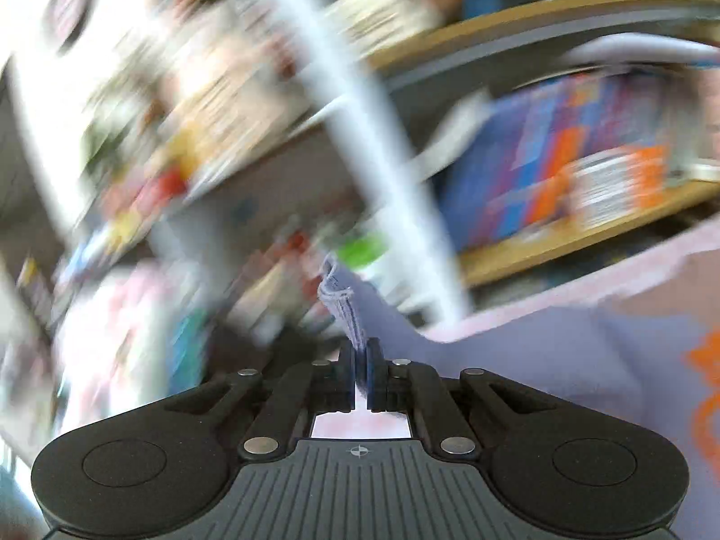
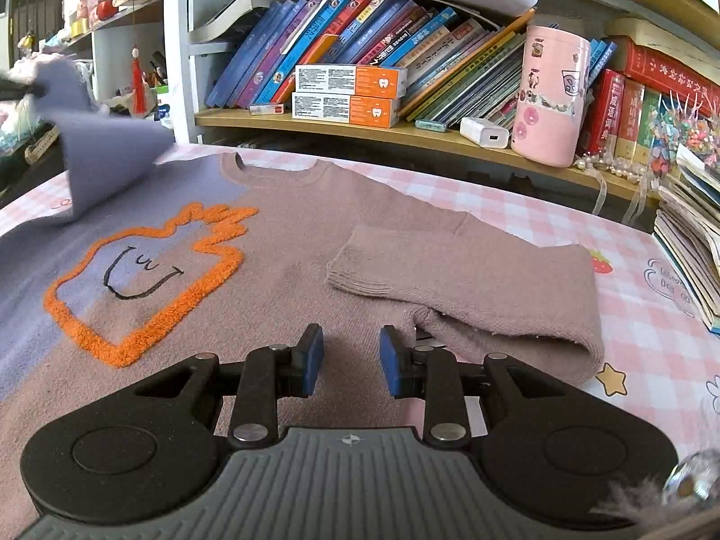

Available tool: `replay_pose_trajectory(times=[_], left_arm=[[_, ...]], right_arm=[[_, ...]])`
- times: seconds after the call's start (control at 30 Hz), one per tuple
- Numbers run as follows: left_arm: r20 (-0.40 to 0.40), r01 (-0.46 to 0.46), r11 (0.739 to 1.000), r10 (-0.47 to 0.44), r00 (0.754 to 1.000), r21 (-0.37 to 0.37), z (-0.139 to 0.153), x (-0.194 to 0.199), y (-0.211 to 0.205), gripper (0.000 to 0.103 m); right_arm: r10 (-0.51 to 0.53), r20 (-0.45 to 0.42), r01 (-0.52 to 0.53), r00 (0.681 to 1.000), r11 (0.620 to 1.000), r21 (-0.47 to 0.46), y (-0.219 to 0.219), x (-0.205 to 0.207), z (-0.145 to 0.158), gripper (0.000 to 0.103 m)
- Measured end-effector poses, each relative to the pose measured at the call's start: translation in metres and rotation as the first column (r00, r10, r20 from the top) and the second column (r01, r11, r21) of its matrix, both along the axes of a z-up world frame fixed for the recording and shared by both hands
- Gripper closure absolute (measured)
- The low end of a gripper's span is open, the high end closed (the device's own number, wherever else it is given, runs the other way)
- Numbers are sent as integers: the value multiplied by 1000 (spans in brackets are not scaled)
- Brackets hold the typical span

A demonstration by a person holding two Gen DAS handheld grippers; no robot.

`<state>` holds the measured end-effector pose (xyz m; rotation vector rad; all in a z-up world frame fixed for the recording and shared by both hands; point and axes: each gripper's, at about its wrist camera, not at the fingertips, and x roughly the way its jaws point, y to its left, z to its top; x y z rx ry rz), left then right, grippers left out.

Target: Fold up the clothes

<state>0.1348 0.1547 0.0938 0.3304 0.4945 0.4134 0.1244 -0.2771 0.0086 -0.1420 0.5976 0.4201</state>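
A knit sweater [image 2: 288, 243], half mauve and half lavender with an orange fuzzy outline design [image 2: 135, 279], lies flat on the table. Its mauve sleeve [image 2: 468, 279] is folded across the body on the right. My left gripper [image 1: 360, 360] is shut on the cuff of the lavender sleeve [image 1: 346, 310] and holds it lifted off the table; the left wrist view is heavily blurred. In the right wrist view that raised lavender sleeve [image 2: 103, 153] hangs at the far left. My right gripper [image 2: 351, 355] hovers low over the sweater's body, jaws apart with nothing between them.
A pink checked tablecloth [image 2: 630, 315] covers the table. Behind it a wooden shelf [image 2: 405, 135] holds books, two orange and white boxes [image 2: 346, 94], a white charger [image 2: 486, 132] and a pink tin [image 2: 553, 94]. A book stack [image 2: 693, 243] stands at the right edge.
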Motion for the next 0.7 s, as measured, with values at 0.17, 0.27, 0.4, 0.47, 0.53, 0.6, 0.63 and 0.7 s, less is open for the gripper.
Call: replay_pose_trajectory(times=[0.17,0.27,0.4,0.47,0.53,0.6,0.63,0.7], left_arm=[[47,-139,990,140,989,-29,-10,-17,49,97],[42,-185,982,186,982,-26,-10,-17,68,97],[-42,-214,975,212,976,-52,-12,-19,79,89],[-35,-216,976,214,976,-42,-11,-25,73,66],[-5,-155,987,155,988,-48,-12,-33,55,60],[7,-31,992,32,999,-119,-13,-39,32,60],[14,40,985,-38,999,-168,-16,-41,20,59],[39,187,943,-183,982,-275,-24,-44,-7,52]], right_arm=[[0,-1,0,1000,1000,1,0,0,0,76],[1,-1,-1,1000,1000,2,1,0,0,76],[1,0,-1,1000,1000,0,1,0,0,76],[1,0,-1,1000,1000,0,1,0,0,76],[1,-1,-1,1000,1000,1,0,0,0,76],[1,0,-1,1000,1000,-1,0,0,1,76],[1,1,-1,1000,1000,-3,0,-1,1,76],[2,5,-1,1000,1000,-9,1,-1,0,76]])
